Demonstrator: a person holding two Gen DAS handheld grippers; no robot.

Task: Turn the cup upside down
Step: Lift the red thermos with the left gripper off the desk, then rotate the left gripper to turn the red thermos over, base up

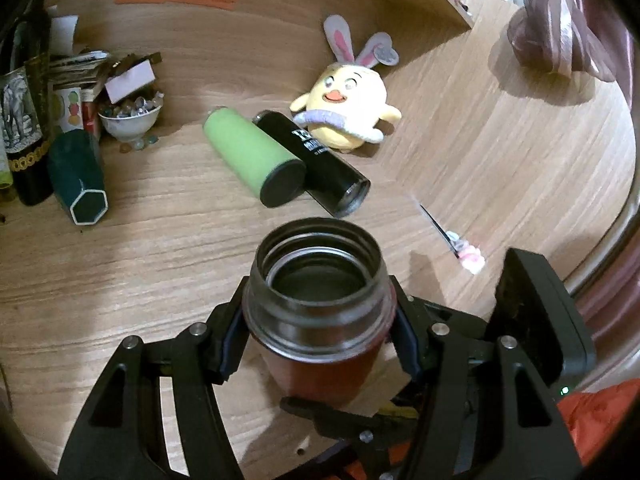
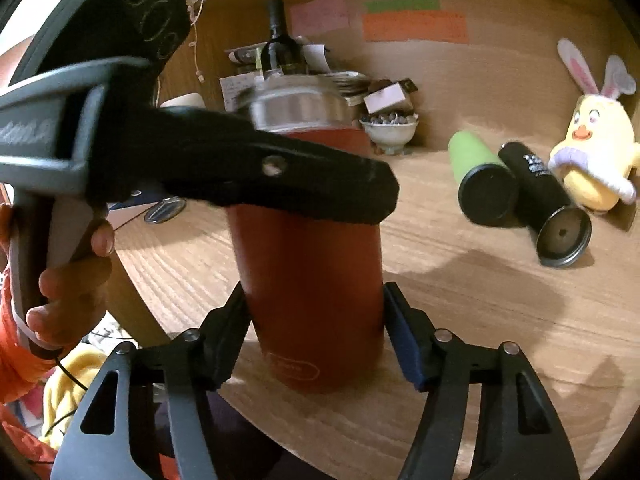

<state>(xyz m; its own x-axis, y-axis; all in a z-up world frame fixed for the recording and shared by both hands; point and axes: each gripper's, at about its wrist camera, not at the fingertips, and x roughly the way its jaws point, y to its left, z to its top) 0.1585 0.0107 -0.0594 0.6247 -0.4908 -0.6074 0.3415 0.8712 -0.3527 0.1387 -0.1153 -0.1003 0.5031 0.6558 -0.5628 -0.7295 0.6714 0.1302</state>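
The cup is a red tumbler with a steel threaded rim, open end up. In the left wrist view the red cup (image 1: 320, 320) sits between the fingers of my left gripper (image 1: 320, 336), which is shut on its upper body just under the rim. In the right wrist view the red cup (image 2: 312, 280) stands upright between the fingers of my right gripper (image 2: 316, 332), which close on its lower body. The left gripper's finger (image 2: 304, 184) crosses in front of the cup near its top. The cup is held above the wooden table (image 2: 480, 320).
On the table lie a green tumbler (image 1: 252, 156), a black tumbler (image 1: 316, 160), a yellow bunny plush (image 1: 348, 108), a dark teal hexagonal cup (image 1: 78, 176) and a white bowl of stones (image 1: 130, 118). A wine bottle (image 2: 280, 44) and papers stand at the back. A pen (image 1: 452, 240) lies to the right.
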